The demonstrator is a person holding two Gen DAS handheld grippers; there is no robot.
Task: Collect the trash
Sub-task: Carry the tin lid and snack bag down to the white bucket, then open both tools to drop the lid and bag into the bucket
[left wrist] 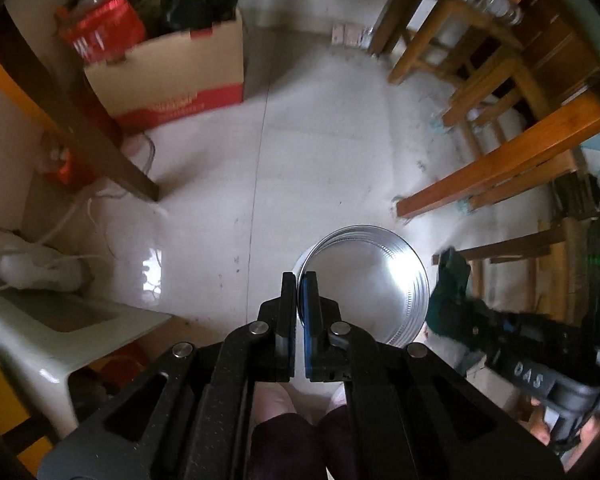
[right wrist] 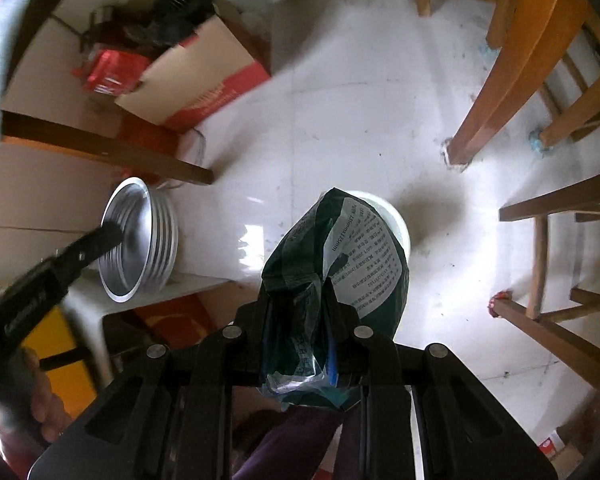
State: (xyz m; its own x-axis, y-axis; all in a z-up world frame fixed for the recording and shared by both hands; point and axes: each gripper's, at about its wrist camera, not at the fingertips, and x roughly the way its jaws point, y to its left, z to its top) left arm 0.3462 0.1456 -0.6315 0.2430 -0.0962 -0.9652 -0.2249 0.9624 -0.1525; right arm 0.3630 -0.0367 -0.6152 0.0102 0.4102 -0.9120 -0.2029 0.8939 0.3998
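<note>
My left gripper (left wrist: pixel 299 280) is shut on the rim of a shiny metal bin (left wrist: pixel 374 280) and holds it above the floor. The bin (right wrist: pixel 140 240) also shows at the left of the right wrist view, with the left gripper's fingers (right wrist: pixel 108 236) on its rim. My right gripper (right wrist: pixel 320 284) is shut on a crumpled dark green plastic wrapper (right wrist: pixel 340 256) with a white printed label. The wrapper (left wrist: pixel 448 292) also appears in the left wrist view, just right of the bin and outside it.
A white round tub (right wrist: pixel 396 224) sits on the tiled floor behind the wrapper. A cardboard box (left wrist: pixel 172 76) full of items stands far left. Wooden chair legs (left wrist: pixel 500 168) stand to the right. A pale plastic stool (left wrist: pixel 60 332) and a power strip (left wrist: pixel 32 264) lie at left.
</note>
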